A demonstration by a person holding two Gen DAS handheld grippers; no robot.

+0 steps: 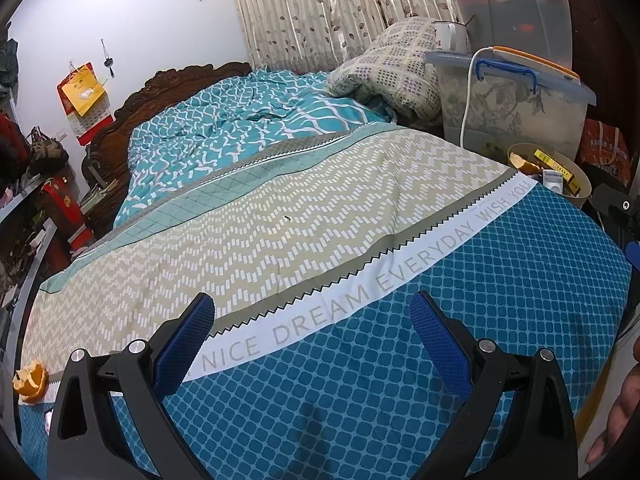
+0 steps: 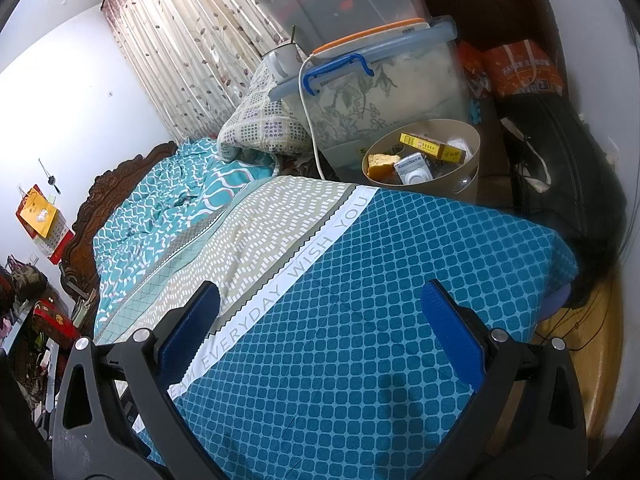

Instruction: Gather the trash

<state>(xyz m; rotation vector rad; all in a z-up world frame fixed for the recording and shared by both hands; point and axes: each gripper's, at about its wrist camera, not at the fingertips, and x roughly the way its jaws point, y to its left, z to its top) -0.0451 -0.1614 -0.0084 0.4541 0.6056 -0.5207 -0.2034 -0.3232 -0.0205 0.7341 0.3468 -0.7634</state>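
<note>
A bedroom, seen from two handheld grippers above the foot of a bed. The bedspread is blue with a grid pattern near the foot, then a white band printed with words, then beige zigzags. Farther up lies a rumpled teal quilt before a carved wooden headboard. A patterned curtain hangs behind. The left gripper and right gripper both hover with fingers spread wide, holding nothing. An orange peel lies on the bedspread's left edge. A round beige bin beside the bed's far right corner holds a yellow box and other scraps. Clear storage boxes stack behind the bin.
</note>
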